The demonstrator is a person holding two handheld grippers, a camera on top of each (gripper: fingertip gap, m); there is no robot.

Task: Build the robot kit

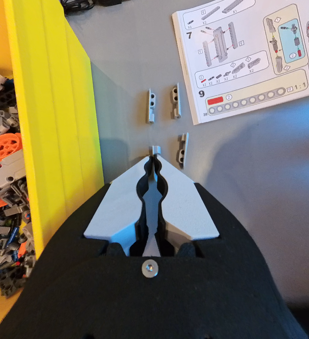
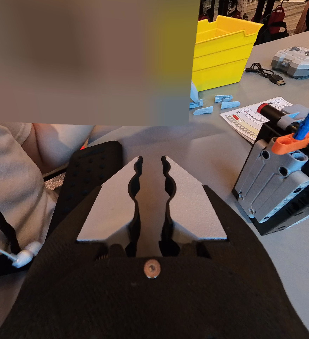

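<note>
My left gripper [image 1: 153,157] is shut on a small light grey panel piece [image 1: 156,150]. Its thin plate runs back between the pads and its stub end sticks out past the tips, low over the grey table [image 1: 241,183]. Three like grey pieces lie just ahead: one [image 1: 151,106], a second [image 1: 175,102] and a third [image 1: 183,150] to the right. The pieces also show in the right wrist view [image 2: 223,99]. My right gripper [image 2: 152,158] is open and empty above bare table, left of a grey and black block assembly [image 2: 278,183].
A yellow bin [image 1: 58,110] holding several loose parts [image 1: 3,183] stands at the left; it also shows in the right wrist view [image 2: 221,55]. An open instruction booklet [image 1: 241,64] lies at the upper right. A grey controller [image 2: 300,60], a black cable [image 2: 267,73] and a person's sleeve [image 2: 12,174] are nearby. Tip to tip, the grippers are about 25 cm apart.
</note>
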